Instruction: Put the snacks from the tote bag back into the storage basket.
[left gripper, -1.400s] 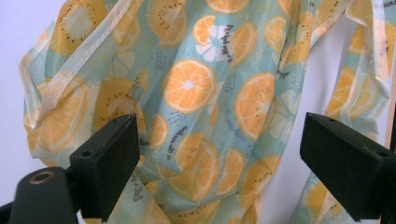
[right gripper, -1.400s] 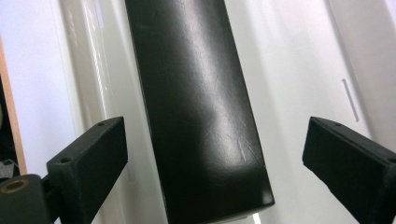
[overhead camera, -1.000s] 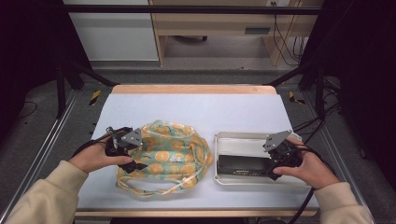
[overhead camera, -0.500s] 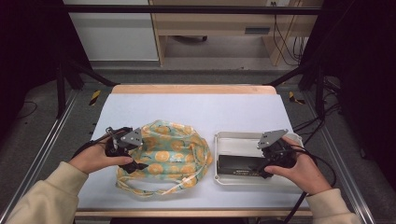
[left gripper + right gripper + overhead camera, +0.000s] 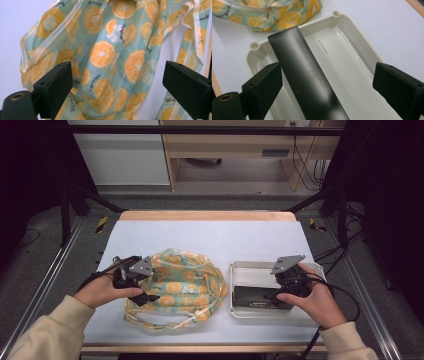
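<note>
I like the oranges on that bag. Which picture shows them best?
The left gripper view: the fruit-print bag lies close ahead of the open left hand-held gripper, each orange slice sharp. The high view shows the whole bag but small. The right gripper view catches one corner.

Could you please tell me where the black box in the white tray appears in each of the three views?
High view: the black box lies along the near side of the white tray, right of centre, beside the right gripper.
Left gripper view: this picture looks at the fruit-print bag instead.
Right gripper view: the box runs up the middle, between the open fingers.
Shared landmark: the fruit-print bag.
</note>
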Demonstrator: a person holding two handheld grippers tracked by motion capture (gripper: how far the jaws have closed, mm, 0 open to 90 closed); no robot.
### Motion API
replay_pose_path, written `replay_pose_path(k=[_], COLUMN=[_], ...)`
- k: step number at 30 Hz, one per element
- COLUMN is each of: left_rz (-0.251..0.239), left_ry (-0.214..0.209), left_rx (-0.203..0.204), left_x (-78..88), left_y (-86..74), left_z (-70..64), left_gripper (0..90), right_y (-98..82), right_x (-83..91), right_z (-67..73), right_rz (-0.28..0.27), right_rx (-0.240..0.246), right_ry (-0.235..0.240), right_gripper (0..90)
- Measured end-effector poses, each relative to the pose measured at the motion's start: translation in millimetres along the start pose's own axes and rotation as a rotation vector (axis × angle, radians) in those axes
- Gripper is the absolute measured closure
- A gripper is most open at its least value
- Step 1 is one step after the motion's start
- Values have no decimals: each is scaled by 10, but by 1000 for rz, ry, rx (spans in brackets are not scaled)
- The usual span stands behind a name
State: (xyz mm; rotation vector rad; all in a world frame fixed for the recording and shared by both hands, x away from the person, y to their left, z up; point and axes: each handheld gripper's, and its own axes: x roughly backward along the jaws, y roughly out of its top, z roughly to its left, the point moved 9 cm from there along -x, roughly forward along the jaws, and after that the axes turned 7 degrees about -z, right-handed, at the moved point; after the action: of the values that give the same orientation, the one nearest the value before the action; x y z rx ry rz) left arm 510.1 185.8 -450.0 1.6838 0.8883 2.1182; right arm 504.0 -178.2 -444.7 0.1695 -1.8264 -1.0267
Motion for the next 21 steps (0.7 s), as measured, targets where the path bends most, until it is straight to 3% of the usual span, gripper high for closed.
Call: replay_pose_path(k=[6,16,18,19,20,21], left_rz=[-25,-117,-129,-141,-141,-158], left_ry=[41,163,171,205,205,231], left_rx=[38,131,136,152,152,173], left_x=[32,202,218,262,262,305], left_y=[53,201,211,215,215,211], left_z=[6,67,74,98,98,123], left_gripper=[83,79,76,74,74,74], right_y=[90,318,349,405,426,441], right_x=[-51,-84,-78,-67,-62,-61], right_z=[-24,-179,-195,-219,-233,-240], right_rz=[-10,-78,-88,-114,-122,-127], right_rx=[-37,-182,-192,-213,-224,-252], right_ry=[-27,-138,-154,-175,-187,-192], right_gripper=[94,80,78,75,71,67])
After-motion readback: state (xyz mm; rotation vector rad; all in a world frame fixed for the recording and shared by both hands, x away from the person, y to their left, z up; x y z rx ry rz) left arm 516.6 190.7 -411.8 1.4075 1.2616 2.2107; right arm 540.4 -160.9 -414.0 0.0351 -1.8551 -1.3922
